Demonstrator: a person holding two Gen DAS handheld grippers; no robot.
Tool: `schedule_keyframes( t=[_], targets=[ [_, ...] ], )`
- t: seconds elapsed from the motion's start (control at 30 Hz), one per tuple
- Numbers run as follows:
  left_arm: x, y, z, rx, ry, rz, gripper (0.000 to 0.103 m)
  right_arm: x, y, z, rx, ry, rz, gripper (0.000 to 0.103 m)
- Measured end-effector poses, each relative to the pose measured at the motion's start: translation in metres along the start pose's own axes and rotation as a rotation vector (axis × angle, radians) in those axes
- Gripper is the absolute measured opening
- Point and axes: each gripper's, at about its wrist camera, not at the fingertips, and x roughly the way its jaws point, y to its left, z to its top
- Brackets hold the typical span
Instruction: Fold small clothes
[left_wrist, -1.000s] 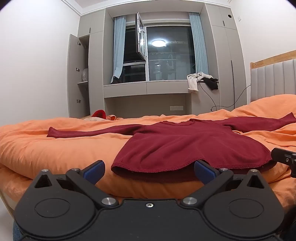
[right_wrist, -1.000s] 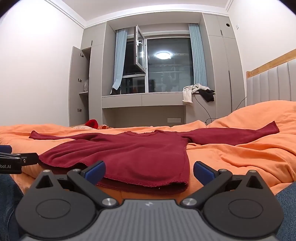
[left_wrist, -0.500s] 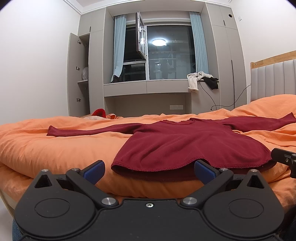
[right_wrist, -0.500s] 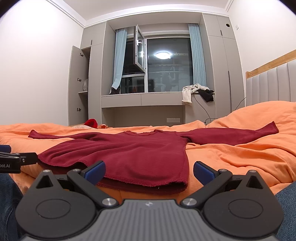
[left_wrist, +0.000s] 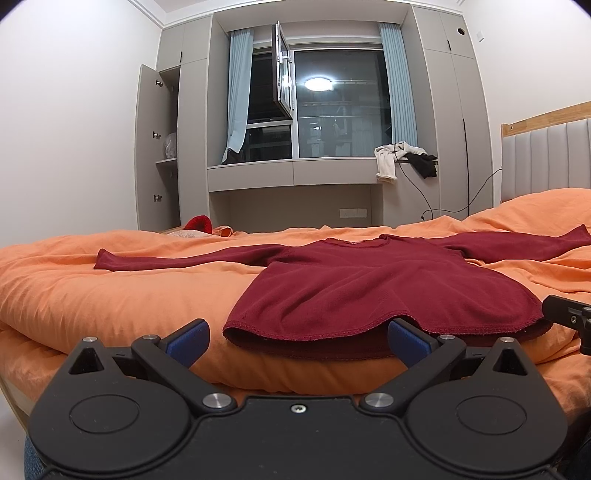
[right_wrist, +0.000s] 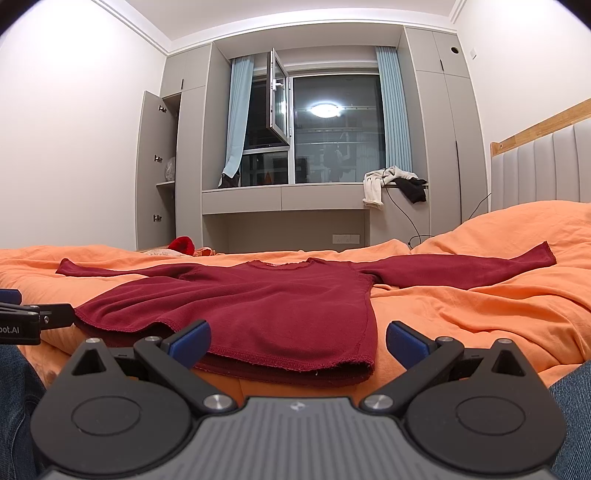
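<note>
Here a dark red long-sleeved top (left_wrist: 362, 288) lies flat on the orange duvet (left_wrist: 110, 295) of a bed, its hem toward the cameras, its neckline toward the window (left_wrist: 332, 110) and its 2 sleeves stretched out to either side. The left gripper (left_wrist: 297, 334) sits low at the near edge of the bed with its blue-padded jaws spread wide and nothing between them; the left corner of the hem lies in front of the gap, and the right pad looks to be just at or under the hem, though contact cannot be told. The right gripper (right_wrist: 297, 338) is likewise wide open and empty, facing the right corner of the hem, which lies between its 2 pads in that view. Each gripper shows at the edge of the other's view. Blue denim (right_wrist: 572, 406) shows at the lower corners of the right wrist view. Pale and black clothes (left_wrist: 402, 158) hang off the window ledge beyond the bed.
</note>
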Motion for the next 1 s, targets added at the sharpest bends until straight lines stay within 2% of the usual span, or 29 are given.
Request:
schedule_keyframes(
  t=[1.0],
  targets=[
    [0.000, 0.001, 0.001, -0.004, 0.003, -0.002, 0.102, 0.003, -0.010, -0.005, 0.000, 0.004, -0.001, 0.103]
  ],
)
